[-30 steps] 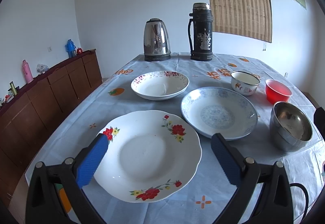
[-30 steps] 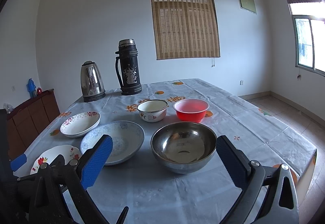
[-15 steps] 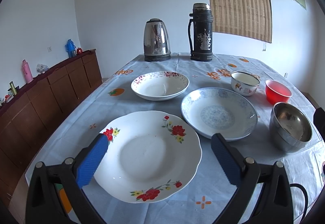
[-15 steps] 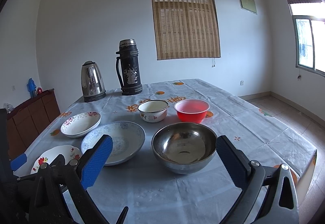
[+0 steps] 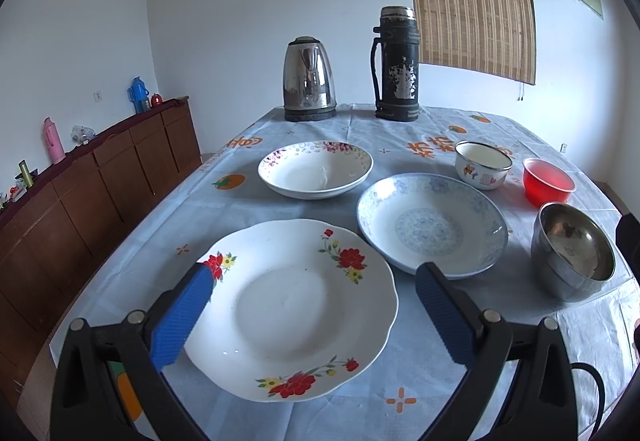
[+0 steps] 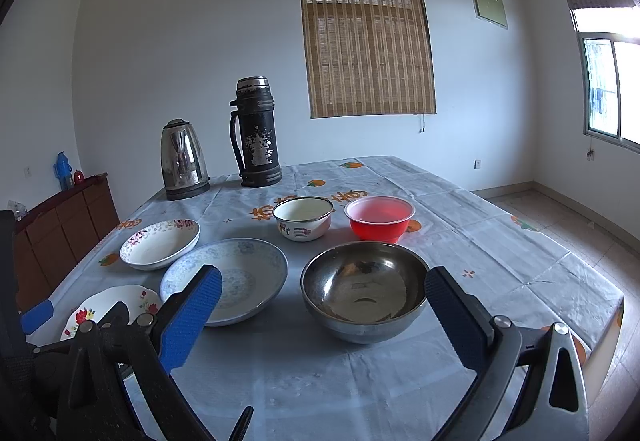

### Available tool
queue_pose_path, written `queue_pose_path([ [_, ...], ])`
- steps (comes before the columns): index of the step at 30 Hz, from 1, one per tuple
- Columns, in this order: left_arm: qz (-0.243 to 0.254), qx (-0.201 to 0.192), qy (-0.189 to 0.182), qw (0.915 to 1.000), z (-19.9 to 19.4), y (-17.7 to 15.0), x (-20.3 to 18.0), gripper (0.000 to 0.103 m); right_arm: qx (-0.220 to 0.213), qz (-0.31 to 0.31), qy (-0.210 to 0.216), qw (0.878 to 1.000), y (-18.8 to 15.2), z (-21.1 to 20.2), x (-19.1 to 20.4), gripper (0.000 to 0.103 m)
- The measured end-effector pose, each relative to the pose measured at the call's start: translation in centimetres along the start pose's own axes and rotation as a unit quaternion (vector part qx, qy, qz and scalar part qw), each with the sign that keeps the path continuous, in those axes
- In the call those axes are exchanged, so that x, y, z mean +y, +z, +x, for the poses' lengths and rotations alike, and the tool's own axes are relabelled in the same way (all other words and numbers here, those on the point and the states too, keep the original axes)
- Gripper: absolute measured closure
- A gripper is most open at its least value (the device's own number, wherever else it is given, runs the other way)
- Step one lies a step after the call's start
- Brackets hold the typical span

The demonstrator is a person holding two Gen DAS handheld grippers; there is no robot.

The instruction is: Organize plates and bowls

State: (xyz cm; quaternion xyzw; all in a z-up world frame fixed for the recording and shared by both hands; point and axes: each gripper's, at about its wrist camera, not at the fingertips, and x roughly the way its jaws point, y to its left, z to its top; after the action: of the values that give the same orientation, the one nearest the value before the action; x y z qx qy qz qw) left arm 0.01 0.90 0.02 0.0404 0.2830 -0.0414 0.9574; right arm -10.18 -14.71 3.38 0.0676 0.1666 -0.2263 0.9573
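Left gripper (image 5: 312,287) gapes wide above the flat-lying floral plate (image 5: 296,305).

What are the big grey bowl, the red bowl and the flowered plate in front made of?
The grey bowl looks like stainless steel: dull mirror sheen with reflections inside. The red bowl seems thin plastic: translucent, light glows through its wall. The flowered plate looks like glazed ceramic or porcelain: glossy white with printed red flowers, though melamine can't be ruled out.
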Motion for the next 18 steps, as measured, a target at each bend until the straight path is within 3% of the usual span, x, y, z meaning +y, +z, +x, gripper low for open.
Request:
queue_pose_path([
  [18,0.000,0.001,0.000,1.0000,0.21,0.11,0.11,0.000,0.002,-0.006,0.005,1.000,-0.16,0.17,0.28,0.001],
])
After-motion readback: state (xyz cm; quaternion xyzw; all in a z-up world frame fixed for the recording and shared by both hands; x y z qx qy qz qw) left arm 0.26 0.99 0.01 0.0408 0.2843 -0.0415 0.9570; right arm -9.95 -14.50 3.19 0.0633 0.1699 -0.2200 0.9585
